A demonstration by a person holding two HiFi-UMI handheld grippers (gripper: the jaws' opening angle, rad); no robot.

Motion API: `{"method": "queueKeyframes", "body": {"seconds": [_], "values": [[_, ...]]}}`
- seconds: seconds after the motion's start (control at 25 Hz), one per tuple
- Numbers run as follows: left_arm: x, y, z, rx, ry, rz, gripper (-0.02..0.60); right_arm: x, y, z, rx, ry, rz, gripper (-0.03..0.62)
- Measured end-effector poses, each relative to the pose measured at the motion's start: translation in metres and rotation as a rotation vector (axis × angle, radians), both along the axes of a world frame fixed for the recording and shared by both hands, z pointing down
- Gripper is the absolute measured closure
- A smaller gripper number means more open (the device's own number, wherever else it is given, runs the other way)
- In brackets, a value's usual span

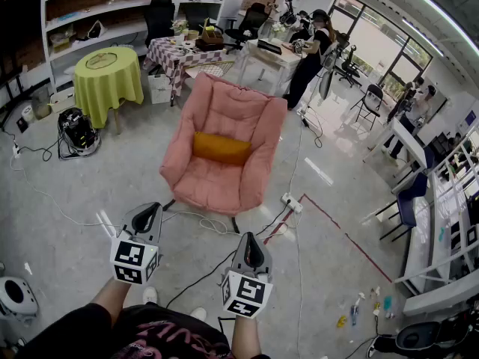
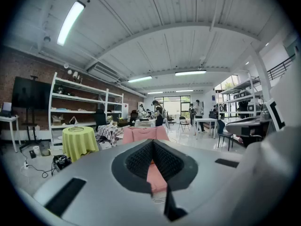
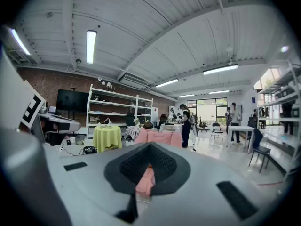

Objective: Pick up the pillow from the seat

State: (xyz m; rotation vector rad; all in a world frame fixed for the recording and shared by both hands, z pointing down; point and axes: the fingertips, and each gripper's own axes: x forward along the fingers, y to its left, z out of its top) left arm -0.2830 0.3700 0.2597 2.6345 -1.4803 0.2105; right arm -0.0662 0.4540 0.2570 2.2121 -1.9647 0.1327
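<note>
Both tongs fully closed, nothing clamped: left gripper (image 1: 145,215) and right gripper (image 1: 251,251) sit side by side near the person, jaws together (the pink showing through each notch is the chair beyond). The orange pillow (image 1: 221,148) lies across the seat of the pink chair (image 1: 224,103), against the backrest, far of both grippers and apart from them. The chair holds just the pillow. Far left are a yellow-green round table (image 1: 108,77) and shelves (image 1: 97,12) with scattered items. Only the head view shows the floor cables and the power strip (image 1: 292,203) right of the chair. Only the gripper views show the ceiling lights (image 2: 70,22) and the dark screen (image 2: 30,93) on the brick wall.
</note>
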Motion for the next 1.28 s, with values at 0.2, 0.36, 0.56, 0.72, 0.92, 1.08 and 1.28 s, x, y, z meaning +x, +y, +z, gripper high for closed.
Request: {"method": "queueKeyframes", "body": {"seconds": [0.2, 0.36, 0.56, 0.72, 0.92, 1.08, 1.28], "values": [[0.001, 0.000, 0.009, -0.012, -0.010, 0.002, 0.572, 0.001, 0.000, 0.005, -0.002, 0.009, 0.000, 0.576], [0.003, 0.000, 0.010, -0.017, -0.013, 0.003, 0.572, 0.001, -0.001, 0.005, -0.007, 0.017, 0.000, 0.576], [0.003, 0.001, 0.010, -0.015, -0.014, -0.009, 0.572, 0.002, 0.000, 0.005, 0.016, -0.005, -0.014, 0.576], [0.005, 0.005, 0.013, -0.027, -0.016, -0.023, 0.572, 0.011, 0.005, 0.007, 0.015, -0.010, -0.006, 0.574], [0.015, 0.014, 0.013, -0.024, -0.026, -0.039, 0.572, 0.029, 0.017, 0.015, 0.017, -0.039, 0.000, 0.574], [0.033, 0.021, 0.013, -0.025, -0.038, -0.049, 0.572, 0.051, 0.027, 0.019, 0.013, -0.043, -0.003, 0.574], [0.067, 0.040, 0.021, -0.029, -0.049, -0.049, 0.572, 0.079, 0.040, 0.024, 0.015, -0.037, -0.029, 0.574]]}}
